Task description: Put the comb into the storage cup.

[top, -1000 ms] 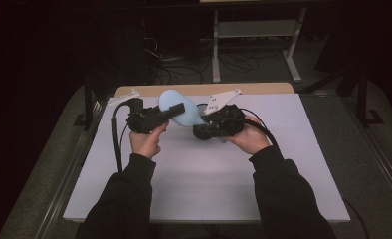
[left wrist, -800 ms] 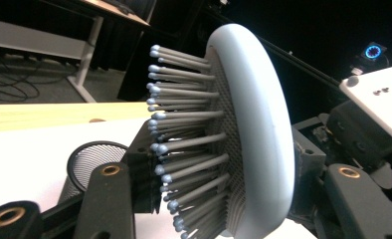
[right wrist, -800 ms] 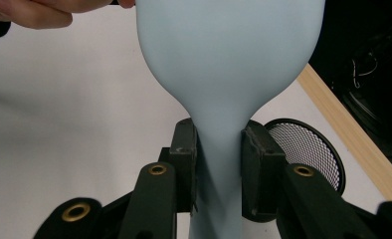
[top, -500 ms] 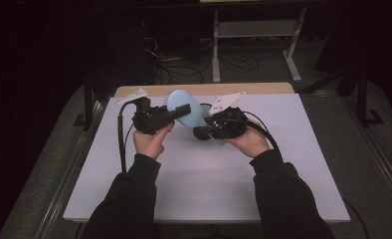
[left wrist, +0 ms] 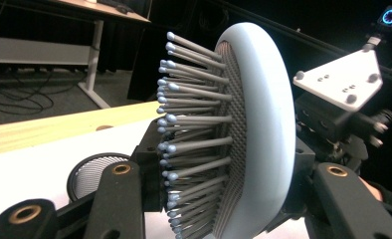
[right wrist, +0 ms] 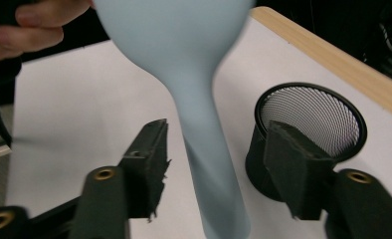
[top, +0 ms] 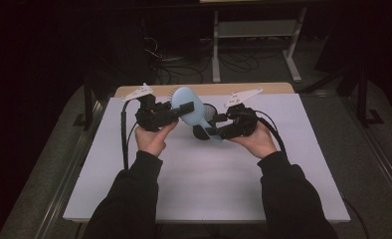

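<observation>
- We see the left gripper (top: 184,110) clamped on the head of a pale blue hairbrush (top: 191,112), one jaw against the bristles (left wrist: 194,149), the other behind the rounded back
- The brush is held above the white table (top: 209,184), its handle (right wrist: 209,169) slanting down toward our right gripper (top: 209,132)
- Our right gripper's jaws have just been opening; they now stand apart on either side of the handle, pads clear of it
- A black mesh cup (right wrist: 311,129) stands on the table just behind the brush, near the wooden edge (top: 263,88)

1 hairbrush (top: 190,108), 1 mesh cup (right wrist: 311,130), 2 grippers.
</observation>
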A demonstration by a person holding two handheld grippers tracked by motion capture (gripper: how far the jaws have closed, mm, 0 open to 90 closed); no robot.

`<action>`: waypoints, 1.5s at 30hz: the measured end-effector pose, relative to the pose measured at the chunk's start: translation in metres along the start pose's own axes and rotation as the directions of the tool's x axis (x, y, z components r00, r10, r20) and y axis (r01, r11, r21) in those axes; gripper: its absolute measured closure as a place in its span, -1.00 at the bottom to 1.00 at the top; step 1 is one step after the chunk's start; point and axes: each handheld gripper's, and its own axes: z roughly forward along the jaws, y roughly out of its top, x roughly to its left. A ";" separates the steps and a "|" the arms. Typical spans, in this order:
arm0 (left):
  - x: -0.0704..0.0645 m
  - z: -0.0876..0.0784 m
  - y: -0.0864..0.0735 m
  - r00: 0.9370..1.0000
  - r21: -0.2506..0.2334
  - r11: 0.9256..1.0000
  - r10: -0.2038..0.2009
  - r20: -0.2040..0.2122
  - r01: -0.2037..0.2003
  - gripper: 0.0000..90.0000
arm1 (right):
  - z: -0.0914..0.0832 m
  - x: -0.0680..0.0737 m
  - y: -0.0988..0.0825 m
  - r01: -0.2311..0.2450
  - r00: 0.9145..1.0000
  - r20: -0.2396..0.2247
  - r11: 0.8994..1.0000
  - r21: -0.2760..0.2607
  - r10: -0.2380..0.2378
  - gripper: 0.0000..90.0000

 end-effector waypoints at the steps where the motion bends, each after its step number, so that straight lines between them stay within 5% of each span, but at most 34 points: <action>1: -0.001 0.000 0.000 1.000 -0.007 1.000 0.016 -0.009 -0.016 0.15 | -0.001 -0.003 -0.002 -0.023 1.000 -0.005 1.000 -0.003 0.023 -0.27; 5: -0.004 0.000 0.002 0.998 -0.006 0.998 0.062 -0.029 -0.062 0.15 | -0.006 -0.009 -0.007 -0.060 0.998 0.015 0.998 -0.007 0.060 -0.57; 11: -0.004 0.000 0.006 0.998 -0.009 0.998 0.063 -0.020 -0.063 0.15 | -0.010 -0.013 -0.013 -0.077 0.996 0.042 0.997 -0.004 0.077 -1.00; 45: -0.003 0.006 0.040 0.990 -0.025 0.990 0.138 -0.023 -0.138 0.15 | -0.047 -0.017 -0.065 -0.108 0.987 0.112 0.994 -0.033 0.111 -1.00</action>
